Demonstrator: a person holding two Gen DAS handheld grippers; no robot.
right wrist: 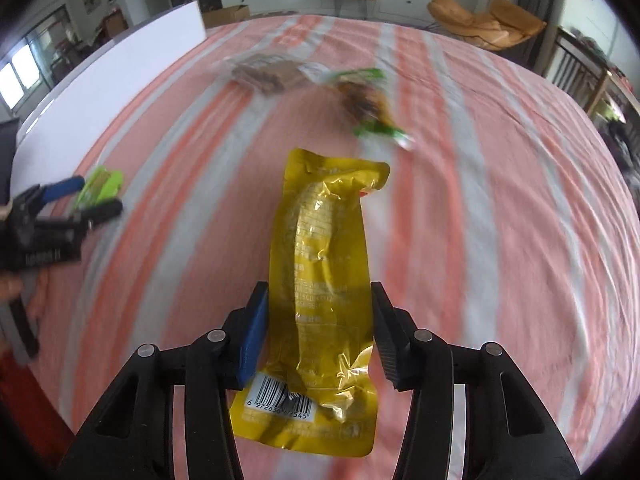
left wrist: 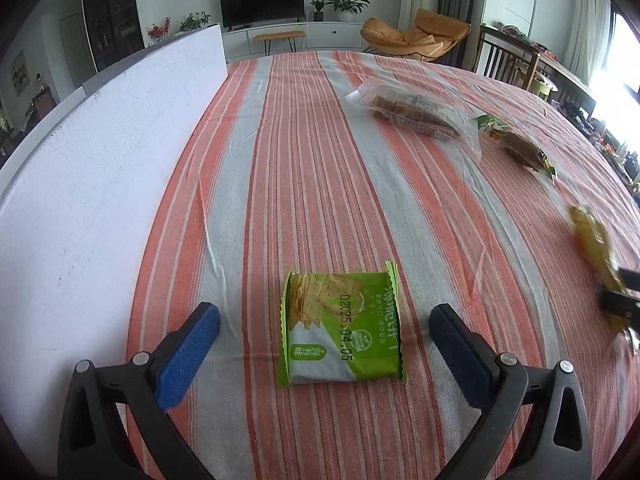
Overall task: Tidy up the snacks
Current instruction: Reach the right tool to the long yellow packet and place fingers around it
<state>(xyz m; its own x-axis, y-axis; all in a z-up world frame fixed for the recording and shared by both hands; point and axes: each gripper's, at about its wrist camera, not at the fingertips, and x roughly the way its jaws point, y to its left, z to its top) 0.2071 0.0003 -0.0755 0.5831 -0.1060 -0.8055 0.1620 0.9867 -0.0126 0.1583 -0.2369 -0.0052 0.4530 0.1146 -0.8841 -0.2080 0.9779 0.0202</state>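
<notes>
In the right wrist view the right gripper (right wrist: 318,328) has its jaws closed in on a long yellow packet (right wrist: 322,280), one finger against each long edge near the barcode end, so it grips the packet by its width. The far part of the packet sticks out well past the fingers. That looks like the main risk: the wrapper is slick and crinkled, the hold is on the soft edges only, and the free end could sag or swing, letting the packet slide out or twist between the pads. The background here is smeared, so a fast carry could make a slip more likely.

In the left wrist view the left gripper (left wrist: 324,332) hangs with its jaws wide open, the green cracker packet (left wrist: 340,328) lying flat on the striped tablecloth (left wrist: 280,160) between the fingers, untouched. Closing on a flat packet may just push it along the cloth or pinch the cloth with it.

Farther off lie a clear bag of brown pieces (left wrist: 416,114) and, to its right, a green-edged packet (left wrist: 520,148); a white board (left wrist: 100,152) stands along the left.

Only the right view shows the grip and barcode; only the left view shows the far snacks sharply, and the yellow packet there is just a blur at the right edge
</notes>
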